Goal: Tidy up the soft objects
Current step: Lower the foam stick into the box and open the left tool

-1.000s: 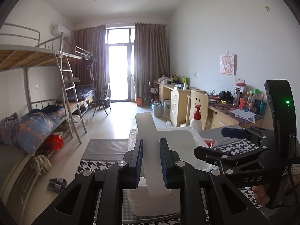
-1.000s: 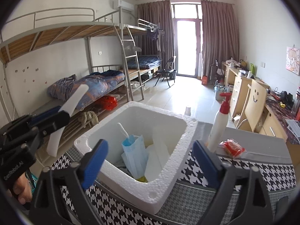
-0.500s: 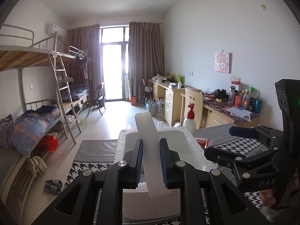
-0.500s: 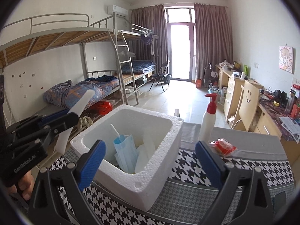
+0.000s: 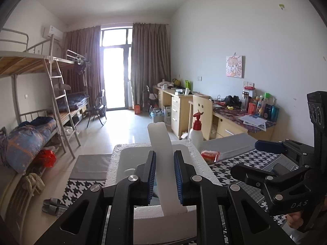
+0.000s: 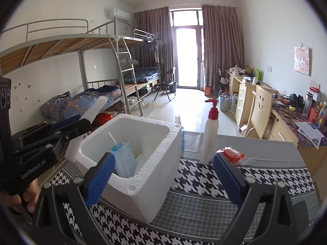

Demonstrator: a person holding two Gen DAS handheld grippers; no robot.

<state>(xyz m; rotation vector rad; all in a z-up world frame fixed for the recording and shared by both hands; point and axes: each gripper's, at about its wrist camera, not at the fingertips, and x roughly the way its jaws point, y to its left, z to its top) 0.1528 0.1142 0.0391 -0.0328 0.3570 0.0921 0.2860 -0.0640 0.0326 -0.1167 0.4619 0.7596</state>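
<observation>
The white foam strip [image 5: 163, 163] is pinched between the pads of my left gripper [image 5: 164, 175], tilted up and hanging beside the near wall of the foam box [image 6: 155, 175], not yet inside it. In the box already lie a blue face mask [image 6: 123, 159] and some pale foam pieces (I judge the sorting partly done), while a red packet [image 6: 232, 154] sits out on the houndstooth cloth [image 6: 204, 179] by the pump bottle [image 6: 210, 134]. My right gripper [image 6: 163, 175] has its fingers spread wide and empty, framing the box.
</observation>
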